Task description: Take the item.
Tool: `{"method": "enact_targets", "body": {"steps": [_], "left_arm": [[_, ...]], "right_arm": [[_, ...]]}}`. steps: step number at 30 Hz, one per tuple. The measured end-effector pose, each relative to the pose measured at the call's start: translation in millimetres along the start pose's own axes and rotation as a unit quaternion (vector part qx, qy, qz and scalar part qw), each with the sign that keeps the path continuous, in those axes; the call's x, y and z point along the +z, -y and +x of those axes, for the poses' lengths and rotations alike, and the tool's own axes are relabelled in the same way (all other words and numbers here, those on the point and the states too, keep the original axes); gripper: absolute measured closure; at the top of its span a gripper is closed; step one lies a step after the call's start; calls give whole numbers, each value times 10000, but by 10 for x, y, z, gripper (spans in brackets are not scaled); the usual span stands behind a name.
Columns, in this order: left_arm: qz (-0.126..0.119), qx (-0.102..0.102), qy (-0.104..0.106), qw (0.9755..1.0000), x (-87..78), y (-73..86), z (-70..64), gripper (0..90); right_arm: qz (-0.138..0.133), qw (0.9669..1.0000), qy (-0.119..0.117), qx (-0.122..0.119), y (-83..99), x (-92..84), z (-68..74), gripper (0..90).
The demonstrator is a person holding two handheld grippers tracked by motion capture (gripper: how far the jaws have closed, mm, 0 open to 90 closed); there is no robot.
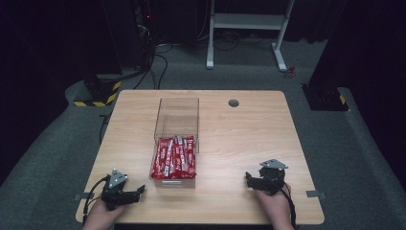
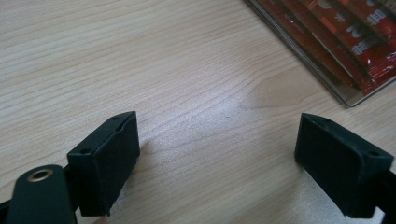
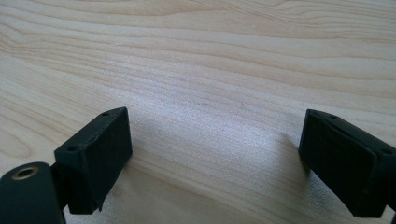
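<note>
clear rectangular plastic box at the middle of the light wooden counter, its near half packed with red foil sachets. risk, as judged: a reach from the side could knock the light box or slide it, since its transparent walls are hard to see. left gripper and right gripper rest near the front edge, jaws spread wide, holding nothing.

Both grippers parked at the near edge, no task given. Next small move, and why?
Probably ease the left gripper toward the clear box of red packets: its jaws stand open and empty, and the box's corner lies just ahead in the left gripper view.
</note>
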State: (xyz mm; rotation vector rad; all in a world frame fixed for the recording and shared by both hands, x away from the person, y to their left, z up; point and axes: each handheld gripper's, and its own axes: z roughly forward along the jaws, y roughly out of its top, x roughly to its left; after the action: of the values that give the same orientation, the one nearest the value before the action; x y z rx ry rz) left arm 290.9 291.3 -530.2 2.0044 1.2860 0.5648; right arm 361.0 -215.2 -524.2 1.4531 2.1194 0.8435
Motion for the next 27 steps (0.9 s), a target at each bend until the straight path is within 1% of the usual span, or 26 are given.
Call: {"method": "enact_targets", "body": {"steps": [2,7,10,11,16,19,22,23,27], "left_arm": [[1,1,0,10000,0,0,0,142],[4,1,2,10000,0,0,1,142],[2,-1,2,10000,0,0,0,142],[2,2,1,10000,0,0,0,142],[1,0,-1,10000,0,0,0,142],[3,4,-2,10000,0,0,-1,142],[2,3,0,10000,0,0,0,142],[2,3,-1,10000,0,0,0,142],[2,3,0,10000,0,0,0,142]], "right_arm": [[6,10000,-28,3,-2,-12,-3,124],[-53,9999,-89,-15,-4,-31,-7,133],[-135,9998,-119,-128,-20,-58,1,152],[-135,9998,-119,-128,-20,-58,1,152],[-179,9994,-234,-168,-25,-79,27,181],[-264,9989,-316,-238,-26,-77,51,194],[-313,9986,-371,-226,-29,-84,68,202],[-379,9982,-403,-245,-33,-95,83,202],[-381,9979,-464,-251,-37,-102,110,203]]}}
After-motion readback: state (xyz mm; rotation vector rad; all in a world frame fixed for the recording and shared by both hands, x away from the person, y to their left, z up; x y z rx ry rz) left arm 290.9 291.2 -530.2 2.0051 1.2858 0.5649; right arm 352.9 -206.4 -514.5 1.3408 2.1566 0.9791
